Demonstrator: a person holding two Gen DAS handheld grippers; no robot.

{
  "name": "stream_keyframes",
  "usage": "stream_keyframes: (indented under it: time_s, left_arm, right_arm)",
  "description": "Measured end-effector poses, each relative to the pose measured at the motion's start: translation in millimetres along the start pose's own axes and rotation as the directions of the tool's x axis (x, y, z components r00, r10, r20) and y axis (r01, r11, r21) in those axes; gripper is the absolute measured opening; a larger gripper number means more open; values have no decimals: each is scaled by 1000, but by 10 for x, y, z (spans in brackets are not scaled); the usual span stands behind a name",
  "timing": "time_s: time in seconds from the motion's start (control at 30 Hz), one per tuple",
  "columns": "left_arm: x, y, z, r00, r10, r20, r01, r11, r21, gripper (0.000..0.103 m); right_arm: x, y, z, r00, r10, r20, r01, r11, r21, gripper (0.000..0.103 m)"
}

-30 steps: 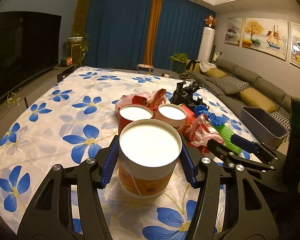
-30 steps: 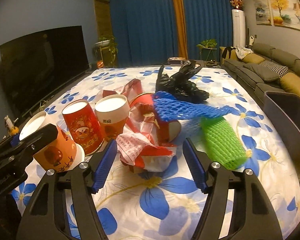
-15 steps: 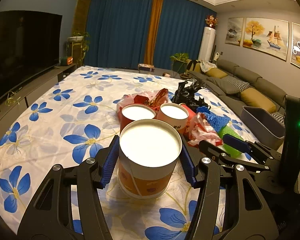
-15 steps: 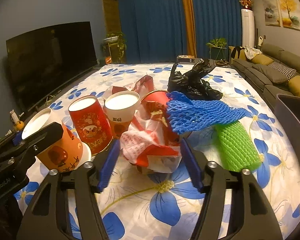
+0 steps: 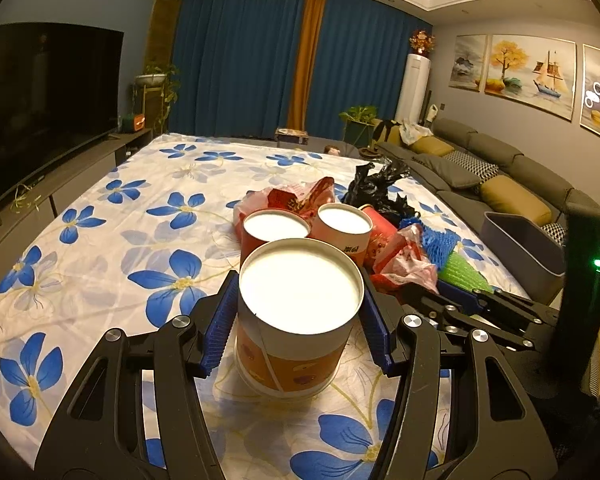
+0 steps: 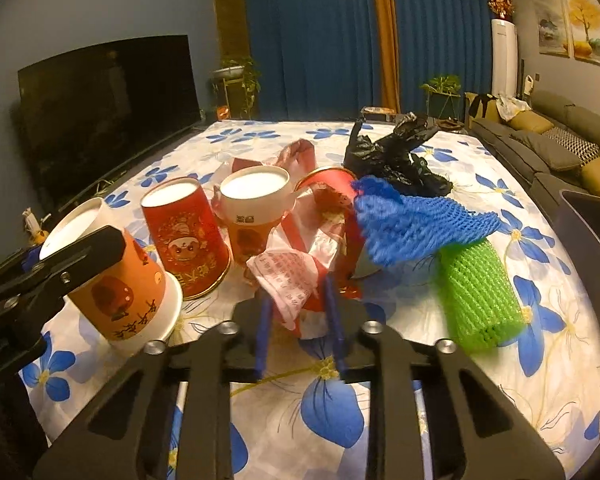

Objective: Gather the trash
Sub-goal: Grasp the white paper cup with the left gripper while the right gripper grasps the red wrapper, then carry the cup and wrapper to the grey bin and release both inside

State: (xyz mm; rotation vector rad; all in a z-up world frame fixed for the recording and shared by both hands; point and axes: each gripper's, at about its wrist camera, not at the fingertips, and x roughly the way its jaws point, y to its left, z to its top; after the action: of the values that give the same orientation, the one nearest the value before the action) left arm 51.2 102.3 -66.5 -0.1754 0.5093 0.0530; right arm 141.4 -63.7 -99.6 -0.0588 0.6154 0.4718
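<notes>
Trash sits in a loose heap on a table covered with a white cloth with blue flowers (image 5: 100,240). The left gripper (image 5: 296,320) is clamped around an upside-down orange paper cup (image 5: 296,340), blue pads pressed on both sides, with the cup's wide rim down on the cloth. From the right wrist camera you can see the same cup (image 6: 116,280) at the left edge, with the left gripper's black finger across it.

Right behind it there's a red paper cup (image 6: 184,240) and another orange and white cup (image 6: 252,216), both upside down too and standing just beside each other. Next to those lies a crumpled red and white plastic bag (image 6: 300,264), and this is what the right gripper (image 6: 298,320) is going for: its jaws are closing, with the near end of the bag bunched between the blue pads. Can't really say it's pinched tight yet, the fingers are blurry.

Past the bag: a red cup on its side (image 6: 332,184), a blue foam net (image 6: 412,220) draped over a green foam net (image 6: 476,292), and a black plastic bag (image 6: 396,160) further back.

A grey bin (image 5: 520,248) sits off the table's right edge, near the sofa (image 5: 500,176).
</notes>
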Motion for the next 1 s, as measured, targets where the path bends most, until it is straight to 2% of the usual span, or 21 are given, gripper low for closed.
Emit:
stream_keyframes:
  time_s: [0.2, 0.47, 0.73, 1.0]
  left_arm:
    - [-65, -23, 46, 1000, -1, 21, 1, 1000, 4, 56]
    - [-147, -188, 156, 998, -21, 54, 20, 999, 28, 56]
    - [-147, -475, 320, 995, -55, 81, 49, 996, 70, 56]
    - [-45, -1004, 505, 986, -136, 100, 121, 983, 137, 56]
  right_arm:
    - [-348, 59, 27, 996, 56, 62, -54, 998, -39, 23]
    - [-701, -55, 135, 989, 54, 139, -52, 998, -24, 23]
    - [-938, -295, 182, 982, 9, 191, -10, 1000, 6, 23]
    - [-1140, -720, 177, 973, -85, 217, 74, 996, 59, 23]
